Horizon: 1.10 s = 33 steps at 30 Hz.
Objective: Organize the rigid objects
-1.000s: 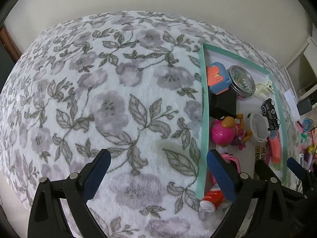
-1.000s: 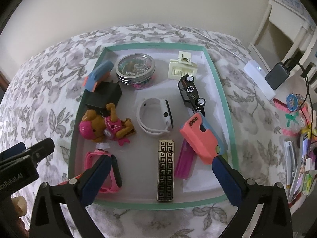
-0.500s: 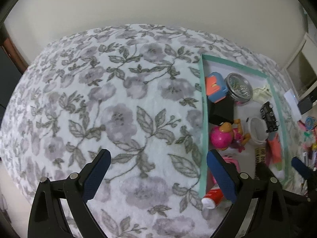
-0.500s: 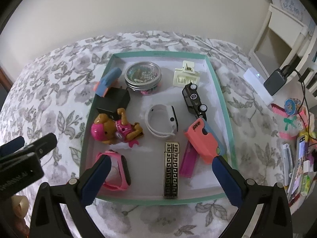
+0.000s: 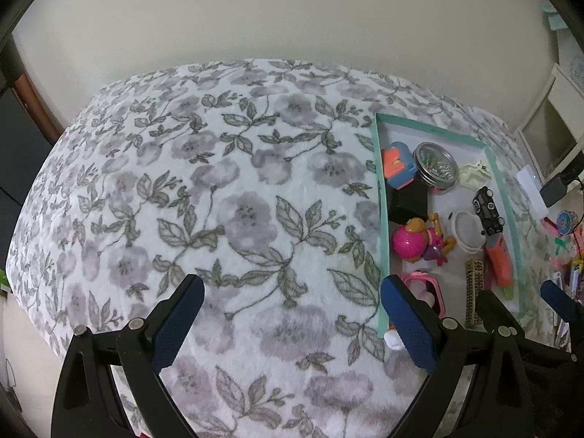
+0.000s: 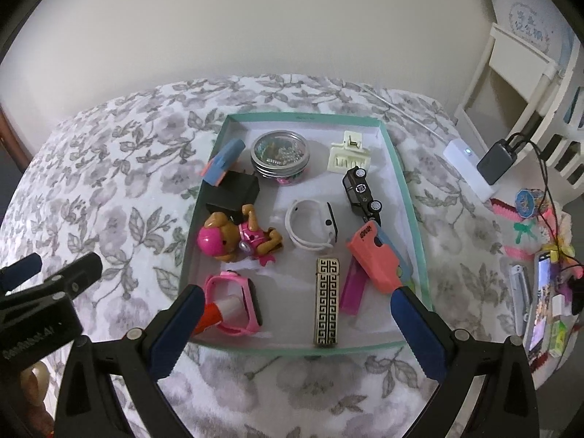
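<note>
Tray: a shallow teal-edged tray (image 6: 412, 219) sits on the flowered bed cover (image 5: 226, 197), toward the bed's right side, and all the small hard items I can see from here lie inside it
Contents, far end: a round tin with a clear lid (image 6: 280, 157), a cream hair claw (image 6: 348, 157), a blue-and-orange block (image 6: 222, 162) leaning on a black box (image 6: 233, 191)
Contents, middle: a pink-helmeted toy dog (image 6: 233, 239), a white watch band (image 6: 312, 226), a black toy car (image 6: 361, 193)
Contents, near end: a pink watch (image 6: 237, 301) with a red-and-white tube (image 6: 219, 310) poking through its strap, a gold patterned bar (image 6: 327, 303), a coral stapler-like thing (image 6: 376, 255) lying over a magenta strip (image 6: 352, 288)
Right tool (image 6: 292, 323): jaws spread wide, empty, above the tray's near edge
Left tool (image 5: 292, 312): also wide and empty, over bare cover just left of the tray
Step in hand: looks like collecting is finished, or a pause between picks; I can't tell which
Next move: if anything remains, the tube and pink watch are tangled at the near left corner, so a narrow grip on one alone would be needed
</note>
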Each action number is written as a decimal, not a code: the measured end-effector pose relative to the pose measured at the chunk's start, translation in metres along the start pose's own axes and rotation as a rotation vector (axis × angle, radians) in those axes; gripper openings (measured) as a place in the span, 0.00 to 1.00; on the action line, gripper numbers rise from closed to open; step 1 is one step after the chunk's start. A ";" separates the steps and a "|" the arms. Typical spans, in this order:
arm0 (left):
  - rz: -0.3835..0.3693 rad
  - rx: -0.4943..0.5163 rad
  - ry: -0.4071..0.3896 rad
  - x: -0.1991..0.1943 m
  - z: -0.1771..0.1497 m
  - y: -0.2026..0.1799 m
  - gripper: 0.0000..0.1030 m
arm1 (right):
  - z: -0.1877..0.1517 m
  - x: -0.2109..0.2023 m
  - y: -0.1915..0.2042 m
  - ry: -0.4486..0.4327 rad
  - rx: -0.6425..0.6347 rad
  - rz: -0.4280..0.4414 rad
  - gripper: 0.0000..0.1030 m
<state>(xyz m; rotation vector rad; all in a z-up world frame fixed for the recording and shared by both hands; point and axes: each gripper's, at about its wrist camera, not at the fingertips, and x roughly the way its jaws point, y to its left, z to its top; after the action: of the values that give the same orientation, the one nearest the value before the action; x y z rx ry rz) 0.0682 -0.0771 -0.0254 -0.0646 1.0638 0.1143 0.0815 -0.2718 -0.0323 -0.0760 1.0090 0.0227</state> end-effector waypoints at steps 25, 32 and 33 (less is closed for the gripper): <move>0.023 -0.014 -0.072 -0.055 -0.039 0.030 0.95 | -0.033 -0.059 0.020 -0.075 -0.072 0.007 1.00; 0.033 0.000 -0.064 -0.057 -0.047 0.031 0.95 | -0.038 -0.067 0.020 -0.093 -0.071 0.018 1.00; 0.031 0.003 -0.062 -0.057 -0.048 0.031 0.95 | -0.039 -0.070 0.019 -0.099 -0.069 0.020 1.00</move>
<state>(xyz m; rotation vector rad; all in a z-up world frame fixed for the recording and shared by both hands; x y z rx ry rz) -0.0049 -0.0550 0.0015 -0.0418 1.0032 0.1422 0.0101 -0.2547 0.0050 -0.1267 0.9097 0.0786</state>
